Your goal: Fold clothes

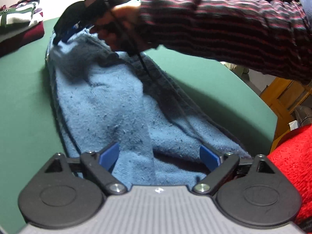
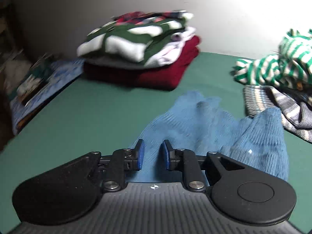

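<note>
A light blue knit sweater (image 1: 109, 101) lies lengthwise on the green table (image 1: 23, 97). My left gripper (image 1: 159, 156) is open wide at its near end, and a raised fold of the knit runs between the blue pads (image 1: 109, 156). At the far end, a hand in a dark striped sleeve (image 1: 224, 31) holds my right gripper (image 1: 62, 37), where the fabric bunches upward. In the right wrist view, my right gripper (image 2: 152, 154) is narrowed onto the ribbed edge of the sweater (image 2: 195, 120), which fills the gap between the pads.
A stack of folded clothes (image 2: 140, 44) sits on a dark red garment at the table's back. A green-and-white striped garment (image 2: 273, 66) and a grey striped one (image 2: 273, 105) lie on the right. Red knit (image 1: 292, 165) is beside my left gripper. Books (image 2: 44, 83) lie off the table's left edge.
</note>
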A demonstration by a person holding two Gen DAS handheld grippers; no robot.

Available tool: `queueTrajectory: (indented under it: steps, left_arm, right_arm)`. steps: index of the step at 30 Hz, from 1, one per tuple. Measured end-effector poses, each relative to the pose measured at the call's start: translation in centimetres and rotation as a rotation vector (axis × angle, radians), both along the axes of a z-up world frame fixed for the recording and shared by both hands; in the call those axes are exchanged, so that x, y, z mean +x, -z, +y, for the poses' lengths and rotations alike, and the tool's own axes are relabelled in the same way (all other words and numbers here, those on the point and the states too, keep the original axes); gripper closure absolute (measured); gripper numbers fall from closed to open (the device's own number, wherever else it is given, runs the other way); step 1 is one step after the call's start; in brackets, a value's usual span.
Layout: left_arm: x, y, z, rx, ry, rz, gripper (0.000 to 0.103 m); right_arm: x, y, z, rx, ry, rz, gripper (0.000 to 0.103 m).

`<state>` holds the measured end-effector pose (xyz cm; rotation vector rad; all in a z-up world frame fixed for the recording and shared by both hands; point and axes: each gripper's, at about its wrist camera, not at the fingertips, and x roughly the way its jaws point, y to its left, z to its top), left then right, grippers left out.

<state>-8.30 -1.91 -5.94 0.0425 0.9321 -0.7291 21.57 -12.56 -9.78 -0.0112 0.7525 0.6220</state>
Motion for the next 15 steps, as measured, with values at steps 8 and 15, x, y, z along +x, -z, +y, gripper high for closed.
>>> queueTrajectory:
  steps: [8,15]
  left_arm:
    - [-0.2,0.1,-0.5,0.009,0.028,-0.003,0.006]
    - [-0.4,0.0,-0.3,0.008,0.035,-0.009,0.005]
  right_arm:
    - [-0.7,-0.4,-0.6,0.024,0.02,-0.056,0.088]
    - [-5.9,-3.0,-4.2,0.165,-0.031,0.048,0.08]
